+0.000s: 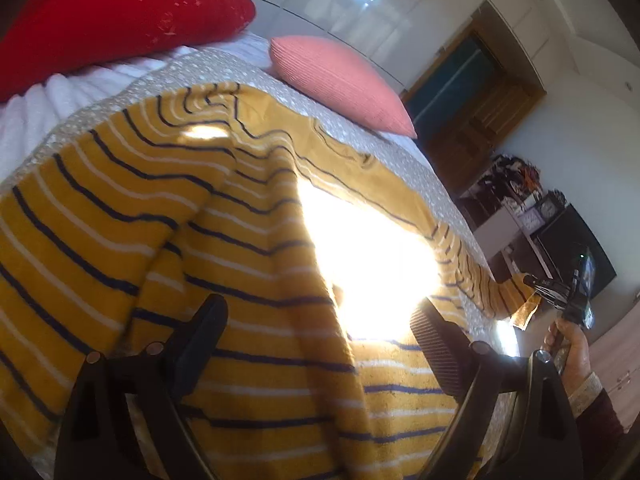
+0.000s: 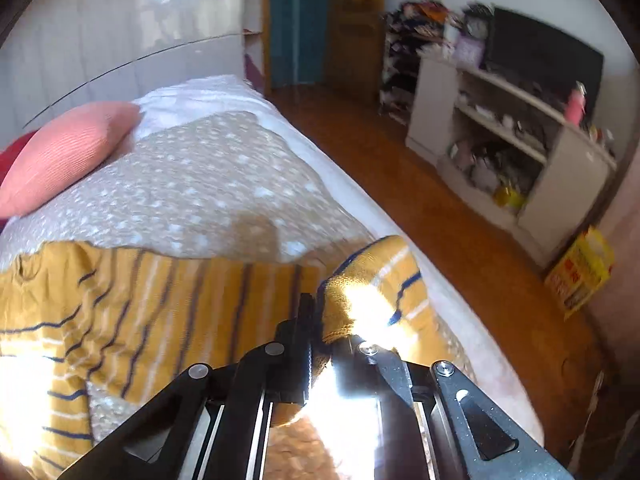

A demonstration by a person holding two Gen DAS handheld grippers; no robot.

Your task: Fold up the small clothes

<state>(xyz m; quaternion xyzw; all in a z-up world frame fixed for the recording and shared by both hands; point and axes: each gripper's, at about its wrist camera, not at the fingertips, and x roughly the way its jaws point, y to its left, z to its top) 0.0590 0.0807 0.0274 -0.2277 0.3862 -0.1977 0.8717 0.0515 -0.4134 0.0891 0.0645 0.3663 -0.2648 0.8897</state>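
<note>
A mustard-yellow sweater [image 1: 240, 264] with thin navy and white stripes lies spread across a bed, on a beige blanket [image 2: 200, 184] scattered with small white dots. From the left wrist view, the garment fills most of the near and middle ground, its body rumpled into soft folds, and a patch of bright sunlight washes out its centre. The left gripper [image 1: 320, 344] hangs just above the near part of the sweater with its two black fingers standing wide apart, nothing between them. One sleeve stretches off to the right, toward the bed's right edge, where the right gripper [image 1: 536, 286], held by the person's hand [image 1: 572, 348], has it by the cuff. From the right wrist view, the right gripper [image 2: 316, 320] has its jaws closed on that sleeve cuff [image 2: 372, 280], the ribbed yellow end bunched up between and just beyond the fingers, glaring in the sun. At the far end of the bed rest a coral pink cushion [image 1: 340, 80] and, to its left, a red cushion [image 1: 120, 16] with a pale speckled pattern, on white bedding [image 1: 60, 96]. Beyond the bed's right side lie a wooden floor [image 2: 420, 200], a white shelf unit [image 2: 500, 132] crowded with small items, and a dark television [image 2: 548, 60] on top of it.
</note>
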